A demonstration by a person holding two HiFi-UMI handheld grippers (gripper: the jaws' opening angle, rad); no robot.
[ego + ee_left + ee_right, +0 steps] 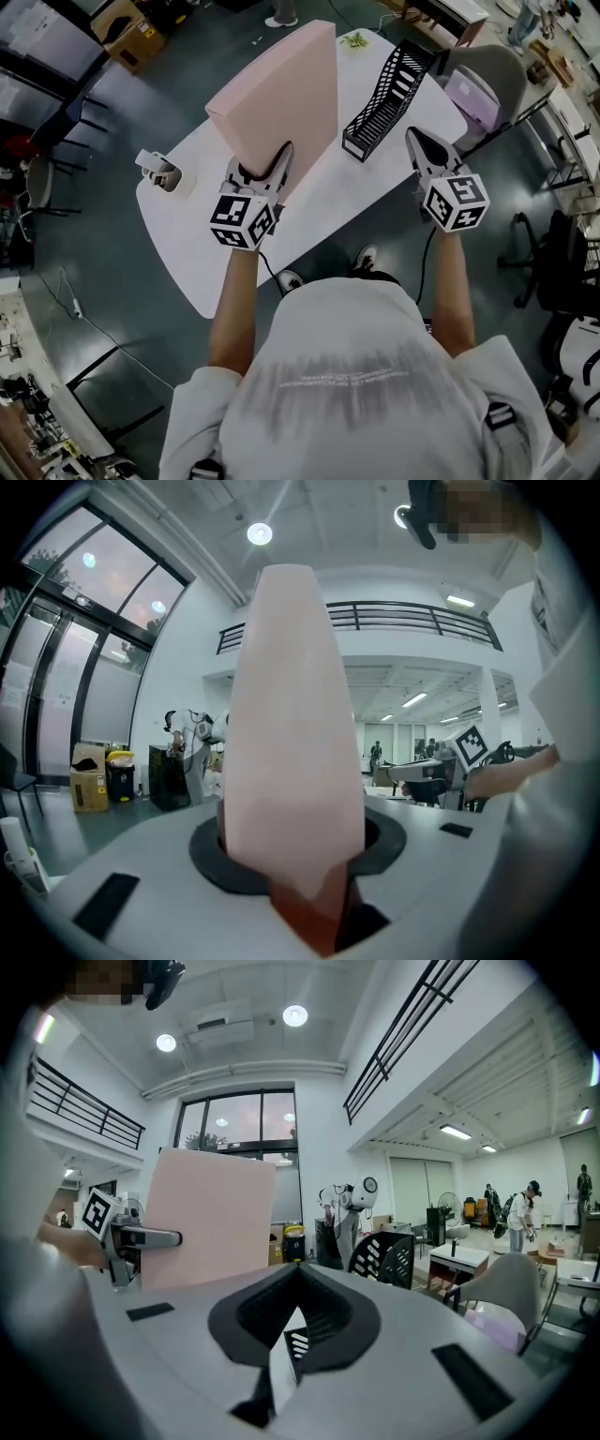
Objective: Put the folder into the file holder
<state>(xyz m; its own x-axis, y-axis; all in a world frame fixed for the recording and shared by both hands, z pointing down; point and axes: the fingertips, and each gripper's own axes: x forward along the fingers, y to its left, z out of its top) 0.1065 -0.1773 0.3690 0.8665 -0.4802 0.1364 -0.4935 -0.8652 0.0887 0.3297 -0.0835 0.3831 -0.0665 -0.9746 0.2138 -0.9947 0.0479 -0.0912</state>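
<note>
left tongs point(265, 178): clamping pink folder point(281, 94) | right tongs point(422, 150): closed, empty | file holder point(389, 89): on table point(187, 244)

The person wears a pale grey short-sleeved T-shirt point(352, 375) with a faint line of print across the back, dark buckled straps point(500, 415) low at the sides, and white-and-dark sneakers point(365, 256). The left hand-held gripper point(261, 171) and the right hand-held gripper point(418, 141) share one build: a light grey shell, black-lined jaws, a white cube point(457, 202) with black square markers, and a thin black cable point(271, 269).
</note>
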